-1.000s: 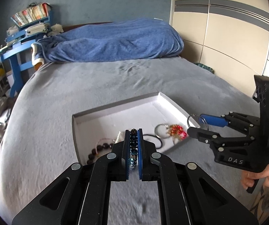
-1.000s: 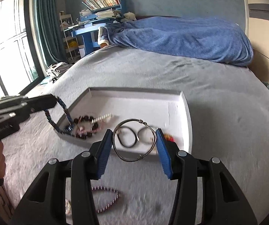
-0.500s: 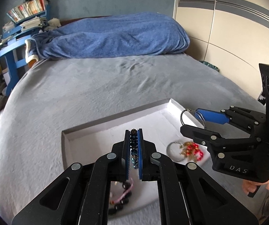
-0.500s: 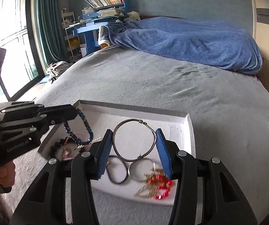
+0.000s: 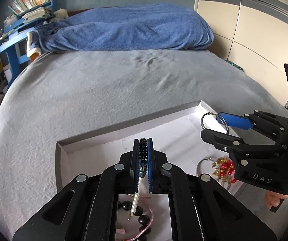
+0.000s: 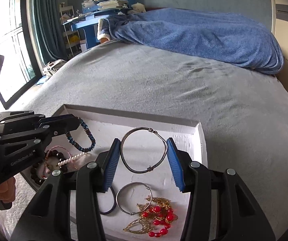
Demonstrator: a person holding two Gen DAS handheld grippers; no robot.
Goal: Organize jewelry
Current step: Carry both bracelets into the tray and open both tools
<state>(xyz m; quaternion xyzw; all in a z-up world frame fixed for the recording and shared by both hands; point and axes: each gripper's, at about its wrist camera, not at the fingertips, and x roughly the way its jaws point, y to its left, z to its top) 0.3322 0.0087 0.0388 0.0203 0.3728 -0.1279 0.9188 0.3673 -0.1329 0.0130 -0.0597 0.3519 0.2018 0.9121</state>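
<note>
- Nearest in the right wrist view, the right claw (image 6: 144,156) grips a wire bangle (image 6: 144,150) across its width, jaws about half apart with the pads pressing its two sides; the ring lies roughly flat between them, above the white tray (image 6: 201,138).
- Just under it in the tray rest a smaller silver hoop (image 6: 133,197), a dark band (image 6: 108,204) and a red-beaded gold piece (image 6: 156,219).
- To its left, the left claw (image 5: 143,160) is nearly closed on a blue beaded bracelet (image 6: 83,136), whose loop hangs down over the tray's left part, above the dark bead bracelet (image 6: 53,160) and pearl strand (image 6: 71,159).
- Judgement: both pieces sit directly over the tray; each needs only lowering and release, the bangle onto the bare middle.
- Beyond lie the grey bed (image 6: 164,84) and the blue blanket (image 6: 194,34).
</note>
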